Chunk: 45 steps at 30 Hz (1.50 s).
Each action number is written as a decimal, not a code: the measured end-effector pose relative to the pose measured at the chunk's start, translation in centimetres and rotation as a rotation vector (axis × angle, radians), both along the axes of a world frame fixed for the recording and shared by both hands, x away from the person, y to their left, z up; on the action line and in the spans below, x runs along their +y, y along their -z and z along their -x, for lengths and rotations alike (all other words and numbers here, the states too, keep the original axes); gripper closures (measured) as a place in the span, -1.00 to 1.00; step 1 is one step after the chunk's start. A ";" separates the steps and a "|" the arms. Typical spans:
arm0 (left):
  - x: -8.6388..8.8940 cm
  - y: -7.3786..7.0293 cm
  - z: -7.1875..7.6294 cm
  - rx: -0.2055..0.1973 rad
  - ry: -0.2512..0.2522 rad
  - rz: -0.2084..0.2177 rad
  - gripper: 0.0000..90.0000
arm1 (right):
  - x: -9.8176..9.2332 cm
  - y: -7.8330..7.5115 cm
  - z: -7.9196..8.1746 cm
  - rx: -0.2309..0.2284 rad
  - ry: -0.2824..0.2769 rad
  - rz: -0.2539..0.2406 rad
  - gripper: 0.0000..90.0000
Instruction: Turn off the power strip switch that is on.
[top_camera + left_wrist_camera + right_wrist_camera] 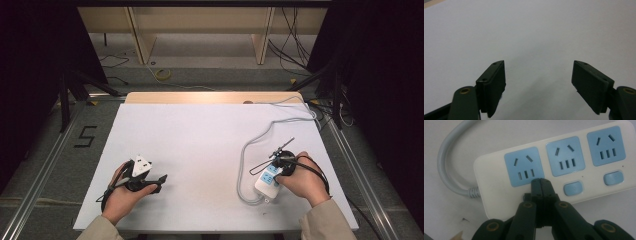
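Item 1, right tool (541,180): black, two-jawed, held in the person's right hand (300,181) near the right end of the tabletop's near edge. Jaws pressed flat together with nothing between them. In the right gripper view the joined tips rest at the lower edge of the first blue socket (524,166), beside the first blue switch button (573,188); whether they press on the casing cannot be told.

Item 2, power strip (268,181): white casing, three blue socket faces in a row, blue switch buttons below the second and third. Lies flat on the tabletop (200,145), close to the near right corner, partly under the right hand. Grey cable (260,135) leaves the strip's near end, loops along its left side and runs away to the far right corner of the tabletop.

Item 3, left tool (161,181): black, with a grey three-cornered plate (140,165) on top, held in the left hand (125,192) near the left end of the near edge. Jaws spread wide, nothing between them; the left gripper view shows bare white surface beyond the pads (496,85). Well apart from the power strip.

Item 4, tabletop: white sheet over a wooden board, the wood showing as a strip along the far edge.
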<state>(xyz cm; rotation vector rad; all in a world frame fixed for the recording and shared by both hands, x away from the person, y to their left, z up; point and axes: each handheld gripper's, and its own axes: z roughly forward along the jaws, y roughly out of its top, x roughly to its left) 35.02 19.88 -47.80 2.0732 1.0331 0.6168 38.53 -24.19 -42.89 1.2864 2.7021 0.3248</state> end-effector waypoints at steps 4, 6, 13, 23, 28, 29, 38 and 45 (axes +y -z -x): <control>0.0 0.0 0.0 0.000 0.000 0.000 -0.40 | 0.0 0.0 0.0 0.002 -0.002 0.001 1.00; 0.0 0.0 0.0 -0.001 0.001 -0.001 -0.40 | -0.1 0.0 0.0 0.001 0.005 -0.004 1.00; 0.1 0.0 0.0 0.001 0.001 -0.003 -0.40 | -0.3 0.0 -0.1 0.001 0.005 -0.020 1.00; 0.1 0.0 0.0 0.001 0.003 -0.005 -0.40 | -0.5 0.0 -0.1 -0.017 0.002 -0.038 1.00; 0.0 0.0 0.0 0.002 0.003 0.000 -0.40 | -1.0 -0.1 0.0 -0.041 0.018 -0.052 1.00; 0.0 0.0 0.0 0.002 0.003 -0.001 -0.40 | -1.1 -0.1 0.0 -0.042 0.014 -0.061 1.00; 0.1 0.0 0.0 0.002 0.003 -0.001 -0.40 | -1.7 -0.6 0.1 -0.162 0.031 -0.152 1.00; 0.1 0.1 0.0 0.003 0.003 0.001 -0.40 | -2.2 -0.3 0.4 -0.227 0.034 -0.203 0.89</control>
